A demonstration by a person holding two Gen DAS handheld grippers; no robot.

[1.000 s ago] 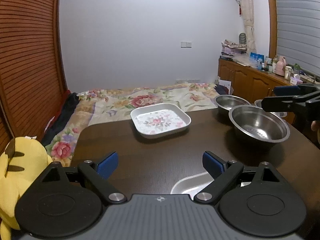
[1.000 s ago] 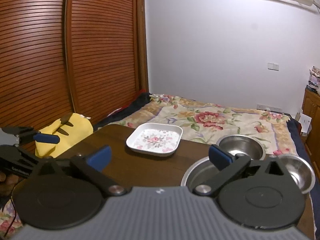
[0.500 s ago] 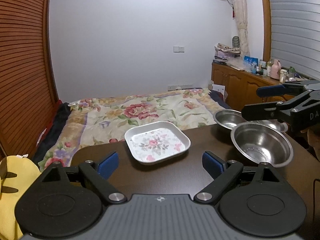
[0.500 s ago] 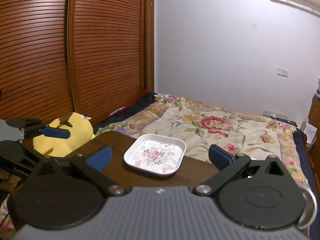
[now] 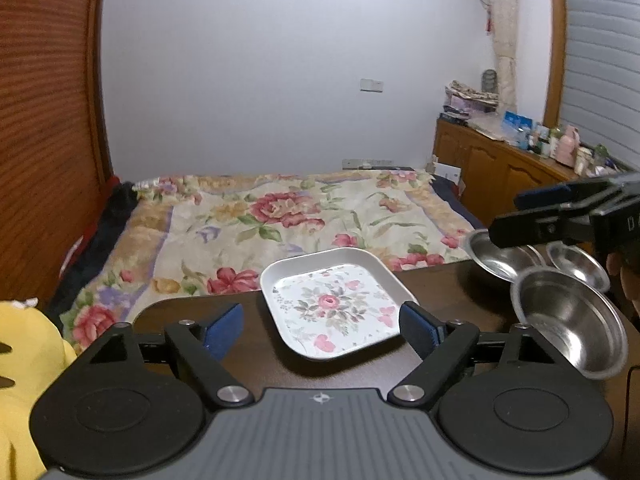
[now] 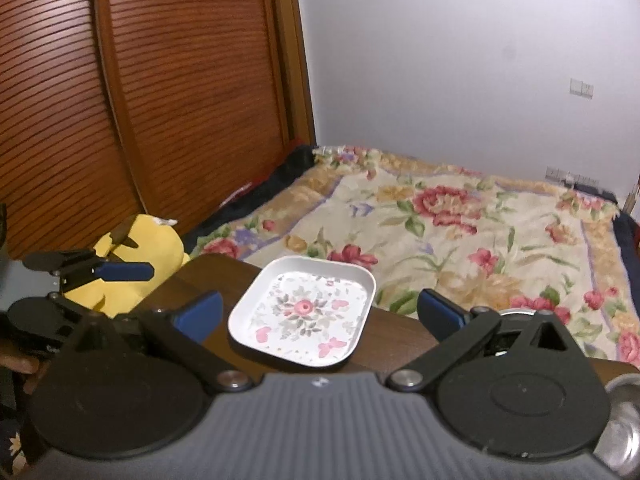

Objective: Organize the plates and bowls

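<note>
- Left wrist view: the left gripper (image 5: pixel 320 322) hovers with its blue-padded fingers spread wide and empty, the square white plate with a floral print (image 5: pixel 334 306) framed between them near the far edge of the dark wooden table (image 5: pixel 460 296). 3 round stainless-steel bowls (image 5: pixel 570 322) sit clustered to the right, well apart from the plate. The right gripper (image 5: pixel 532 214) hangs above them; its opening cannot be judged here.
- Right wrist view: the right gripper's own fingers are also spread and hold nothing, with the same floral plate between them. A yellow plush toy (image 6: pixel 140 256) lies off the table's left corner.
- Judgement: the step in hand looks like an approach to the plate. The next move calls for lowering 1 gripper to the plate's raised rim and closing on it squarely.
</note>
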